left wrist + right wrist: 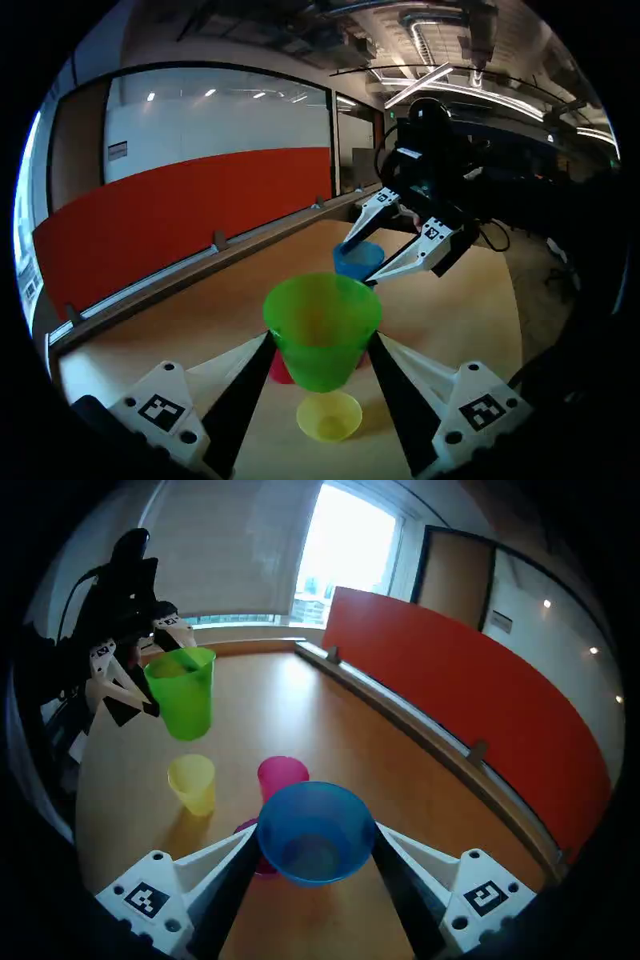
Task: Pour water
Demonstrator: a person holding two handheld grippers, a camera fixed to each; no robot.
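Observation:
My left gripper (322, 340) is shut on a green cup (322, 336), held upright above the wooden table (456, 320). Below it stands a small yellow cup (329, 414), and a pink cup (278, 370) peeks out behind the green one. Across the table my right gripper (358, 262) is shut on a blue cup (358, 258). In the right gripper view, the right gripper (314, 832) holds the blue cup (314, 832) close up. Beyond it are the pink cup (282, 778), the yellow cup (193, 782) and the green cup (182, 690) in the left gripper (170, 678).
A red partition (464, 680) with a ledge runs along one long side of the table (320, 712). A bright window (344, 552) lies past the table's far end. A magenta edge (258, 862) shows under the blue cup. The hand and dark device behind the left gripper (120, 584) stand at the table's left.

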